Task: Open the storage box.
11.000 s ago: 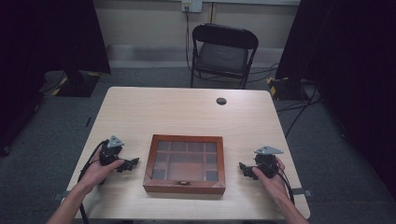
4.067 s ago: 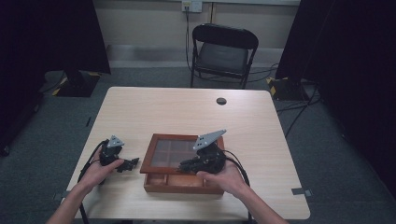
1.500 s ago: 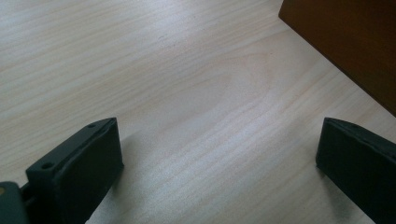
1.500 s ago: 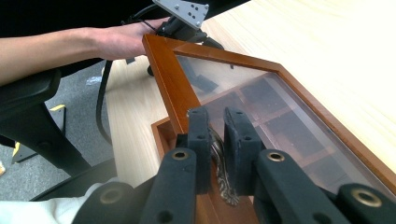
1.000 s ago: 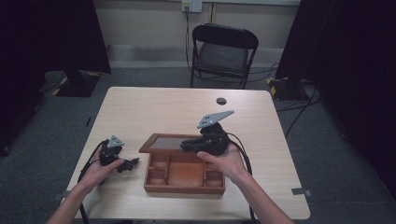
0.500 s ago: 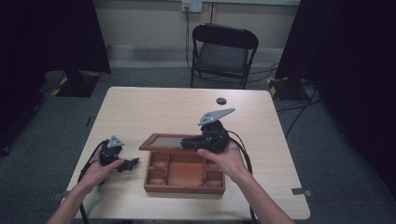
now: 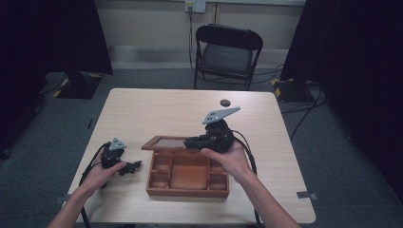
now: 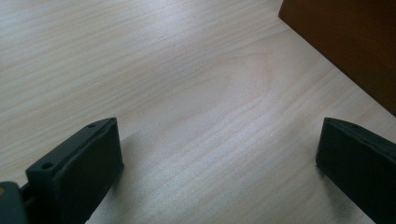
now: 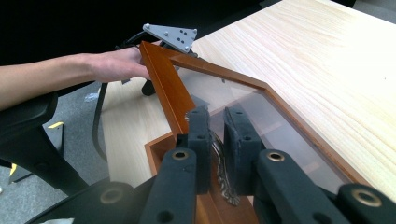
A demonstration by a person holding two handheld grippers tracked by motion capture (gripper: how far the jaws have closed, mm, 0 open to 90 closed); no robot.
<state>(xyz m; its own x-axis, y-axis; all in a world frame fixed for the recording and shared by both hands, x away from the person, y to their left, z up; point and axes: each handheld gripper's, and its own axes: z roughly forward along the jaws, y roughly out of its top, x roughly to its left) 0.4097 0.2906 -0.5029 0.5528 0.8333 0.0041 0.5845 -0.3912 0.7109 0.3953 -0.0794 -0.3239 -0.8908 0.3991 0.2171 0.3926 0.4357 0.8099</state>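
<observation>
Between the right gripper (image 9: 217, 140) jaws, pinched tight: ornate metal handle (image 9: 223, 175) on the glass-paned wooden lid (image 7: 165, 142), held half raised, probably to expose the brown compartmented wooden box (image 7: 187, 173) mid-table. Beside its left wall, resting with jaws spread wide on the pale wooden table (image 7: 157, 109): left gripper (image 7: 134, 166), likely idle.

Reddish-brown wooden box (image 7: 187, 175), pale wood-grain table (image 7: 152, 109), black tongs (image 9: 217, 140).
</observation>
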